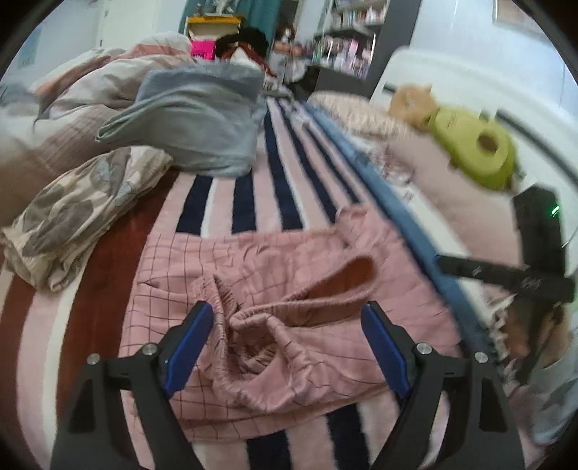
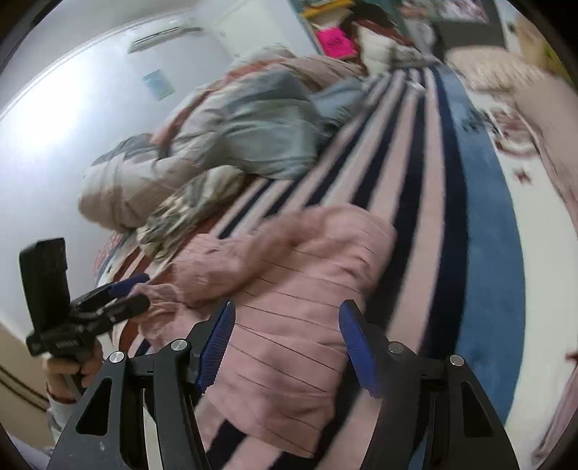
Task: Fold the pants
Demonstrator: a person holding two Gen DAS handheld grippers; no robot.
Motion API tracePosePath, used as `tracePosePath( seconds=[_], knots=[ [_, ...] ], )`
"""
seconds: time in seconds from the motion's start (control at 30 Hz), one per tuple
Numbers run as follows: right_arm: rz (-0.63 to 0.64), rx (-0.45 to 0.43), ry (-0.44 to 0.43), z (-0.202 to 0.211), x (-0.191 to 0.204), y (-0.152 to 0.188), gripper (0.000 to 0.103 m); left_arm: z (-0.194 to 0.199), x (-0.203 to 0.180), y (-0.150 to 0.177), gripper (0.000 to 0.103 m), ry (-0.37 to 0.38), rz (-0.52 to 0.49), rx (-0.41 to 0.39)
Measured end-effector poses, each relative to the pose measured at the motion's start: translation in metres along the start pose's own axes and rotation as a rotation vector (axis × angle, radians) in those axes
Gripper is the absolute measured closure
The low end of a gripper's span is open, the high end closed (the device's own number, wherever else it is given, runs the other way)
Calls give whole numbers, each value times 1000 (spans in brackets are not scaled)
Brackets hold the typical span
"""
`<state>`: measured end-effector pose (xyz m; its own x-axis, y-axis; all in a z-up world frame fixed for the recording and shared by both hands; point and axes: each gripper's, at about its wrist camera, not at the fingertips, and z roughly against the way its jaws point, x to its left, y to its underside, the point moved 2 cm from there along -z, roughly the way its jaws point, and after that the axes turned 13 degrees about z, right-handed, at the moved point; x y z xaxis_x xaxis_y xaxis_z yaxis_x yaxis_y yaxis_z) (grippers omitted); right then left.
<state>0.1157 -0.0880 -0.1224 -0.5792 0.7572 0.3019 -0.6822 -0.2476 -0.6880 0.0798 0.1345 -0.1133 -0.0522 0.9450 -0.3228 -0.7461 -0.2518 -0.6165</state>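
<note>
Pink checked pants (image 1: 274, 318) lie crumpled on a striped blanket (image 1: 260, 195), low centre of the left wrist view, waistband bunched and twisted toward the camera. Left gripper (image 1: 289, 343) is spread wide, blue pads on either side of the waistband, nothing pinched between them. Same view only: a green avocado-shaped plush toy (image 1: 477, 148) at upper right with an orange plush toy (image 1: 412, 103) beside it, shelves (image 1: 346, 39) at top centre, and the right gripper (image 1: 505, 274) as a dark blurred shape at the right edge, its jaw state unreadable there.

Right wrist view shows the pants (image 2: 289, 311) from the other side, a heap in the lower centre. Right gripper (image 2: 287, 347) is released, pads apart over the cloth, not clamping it. Only this view shows the left gripper (image 2: 133, 293) from outside, at lower left, fingertips at the edge of the pants, plus the hand (image 2: 72, 368) on its handle. Also only here: a wall air conditioner (image 2: 166, 34) at upper left.

Both views: a grey-blue folded blanket (image 1: 202, 123) and a patterned cloth (image 1: 72, 217) beyond the pants. Both frames motion-blurred.
</note>
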Motion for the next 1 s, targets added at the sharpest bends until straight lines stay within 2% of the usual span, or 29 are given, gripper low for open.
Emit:
tracePosePath(
  seconds=[0.1,0.13,0.17,0.2,0.23,0.27,0.37,0.43,0.47,0.5,0.57,0.67,0.73,0.8,0.83,0.87,0.93,1.0],
  knots=[
    [-12,-1,16,2,-9,3,46,-20,7,2,24,-80,29,30],
    [-11,-1,18,3,-9,3,46,-23,10,4,29,-90,36,33],
    [-8,0,18,1,-8,3,46,-25,13,6,57,-103,42,32],
    [-5,2,17,0,-7,3,46,-27,18,8,80,-103,59,41],
    [-2,3,16,1,-7,5,46,-26,23,9,81,-90,85,44],
    [1,4,17,0,-6,4,46,-22,26,10,86,-76,98,32],
    [-5,2,11,1,-6,6,46,2,38,9,90,-62,142,-53],
    [-16,-5,4,3,-7,8,46,12,51,12,90,-79,166,-76],
    [-24,-10,-4,3,-8,8,46,11,56,14,85,-94,176,-73],
    [-31,-12,-11,3,-8,8,46,8,63,16,74,-114,192,-64],
    [-38,-11,-21,1,-7,8,46,1,77,23,58,-159,230,-28],
    [-27,2,-21,-2,-4,10,46,6,82,28,57,-115,232,-23],
    [-25,7,-29,-4,-2,11,46,16,83,23,52,-128,210,-40],
    [-19,10,-38,-5,1,11,46,32,87,13,39,-166,203,-93],
    [-15,11,-40,-5,2,12,46,41,88,7,38,-154,198,-116],
    [-8,13,-41,-5,4,12,46,48,88,-1,36,-111,186,-125],
    [-1,18,-40,-6,6,13,46,56,83,-15,33,10,138,-125],
    [-2,22,-45,-7,6,13,46,56,77,-25,28,27,76,-117]
  ],
)
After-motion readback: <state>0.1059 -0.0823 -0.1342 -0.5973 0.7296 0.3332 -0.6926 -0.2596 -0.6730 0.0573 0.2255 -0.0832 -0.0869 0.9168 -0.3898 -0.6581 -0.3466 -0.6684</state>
